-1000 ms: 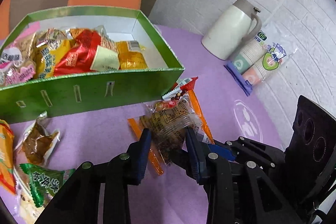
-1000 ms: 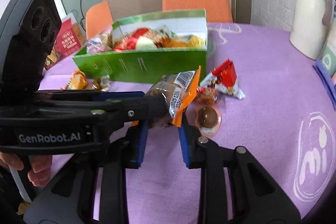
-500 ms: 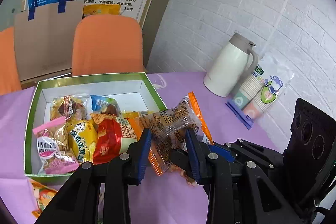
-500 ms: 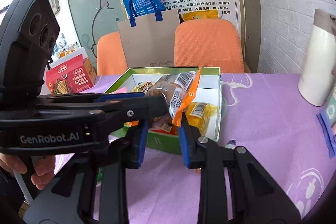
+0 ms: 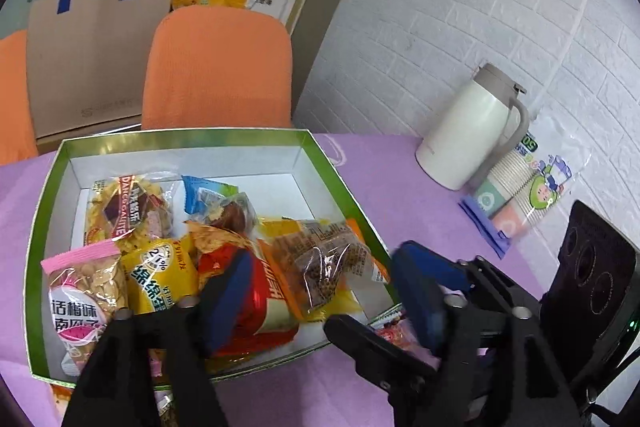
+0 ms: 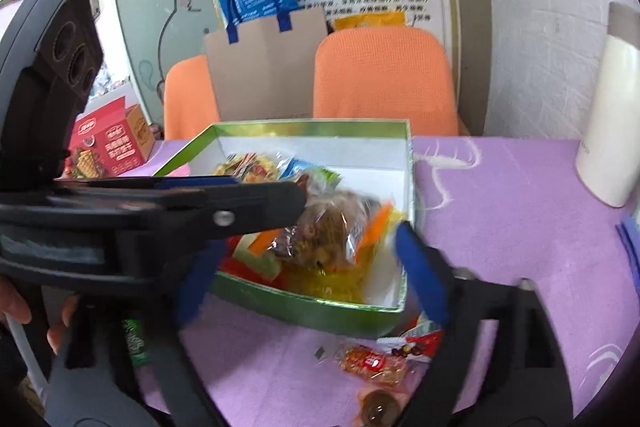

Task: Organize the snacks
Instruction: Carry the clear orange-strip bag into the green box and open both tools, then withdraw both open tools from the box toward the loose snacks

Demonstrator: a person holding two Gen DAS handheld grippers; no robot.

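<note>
A green box [image 5: 340, 179] with a white inside stands on the purple table and holds several snack packets. A clear packet with orange edges [image 5: 320, 259] lies loose on top of them near the box's right front corner, also seen in the right wrist view as the clear packet [image 6: 324, 231]. My left gripper [image 5: 322, 267] hangs open over it, fingers wide on either side. My right gripper [image 6: 310, 243] is open too, just in front of the box [image 6: 312, 125]. The left gripper's black body [image 6: 240, 203] crosses that view.
Loose snacks lie in front of the box: a red packet [image 6: 368, 363] and a round chocolate [image 6: 378, 407]. A white jug [image 5: 468, 139] and a sleeve of paper cups [image 5: 520, 187] stand at the right. Orange chairs [image 5: 218, 67] stand behind the table, and a red carton [image 6: 108, 143] sits far left.
The orange-edged packet was lifted from the table up over the box. Both grippers' fingers have spread wide and the packet now rests inside the box.
</note>
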